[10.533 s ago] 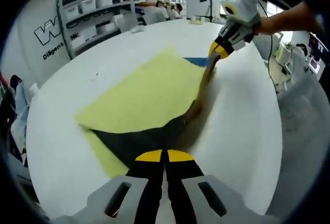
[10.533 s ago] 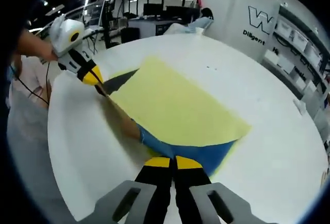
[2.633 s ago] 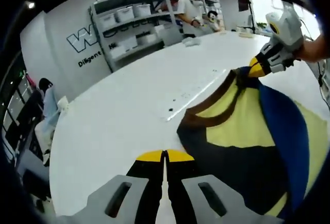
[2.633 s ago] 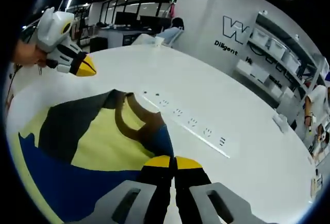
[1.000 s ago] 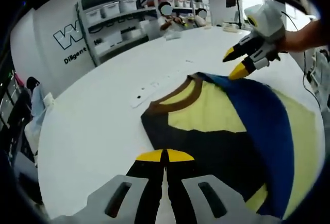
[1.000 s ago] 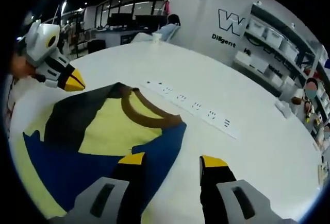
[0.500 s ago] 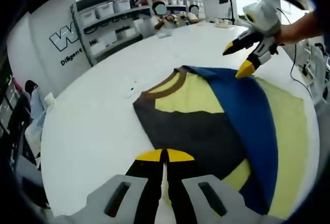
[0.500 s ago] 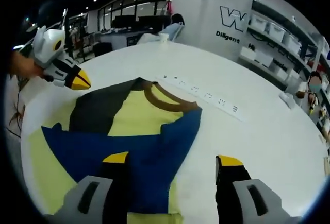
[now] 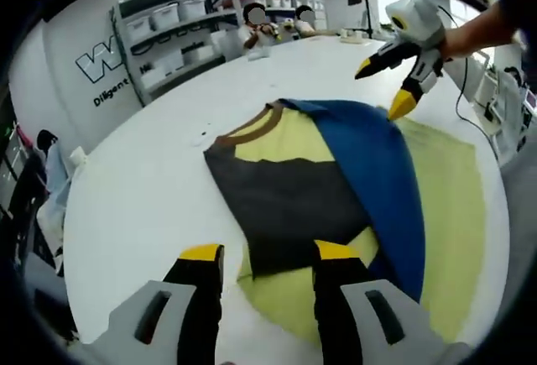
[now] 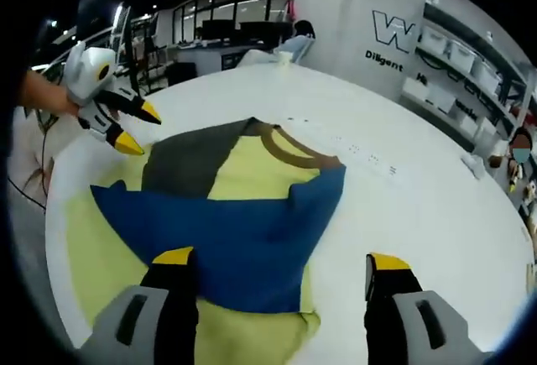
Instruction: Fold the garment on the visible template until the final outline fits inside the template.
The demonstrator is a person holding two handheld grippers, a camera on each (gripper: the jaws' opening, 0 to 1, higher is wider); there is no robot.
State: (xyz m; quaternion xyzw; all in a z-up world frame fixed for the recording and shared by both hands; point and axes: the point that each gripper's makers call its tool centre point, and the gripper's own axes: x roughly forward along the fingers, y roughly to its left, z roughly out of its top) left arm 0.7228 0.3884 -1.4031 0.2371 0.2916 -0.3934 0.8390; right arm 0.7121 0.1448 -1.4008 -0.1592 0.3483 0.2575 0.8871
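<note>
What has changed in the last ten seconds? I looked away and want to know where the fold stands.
Both hand-held grippers carried the garment across the yellow template and laid it down folded, then released: the right hand-held gripper opened about a second ago, and the left hand-held gripper has just opened. The template stayed flat on the white table.
</note>
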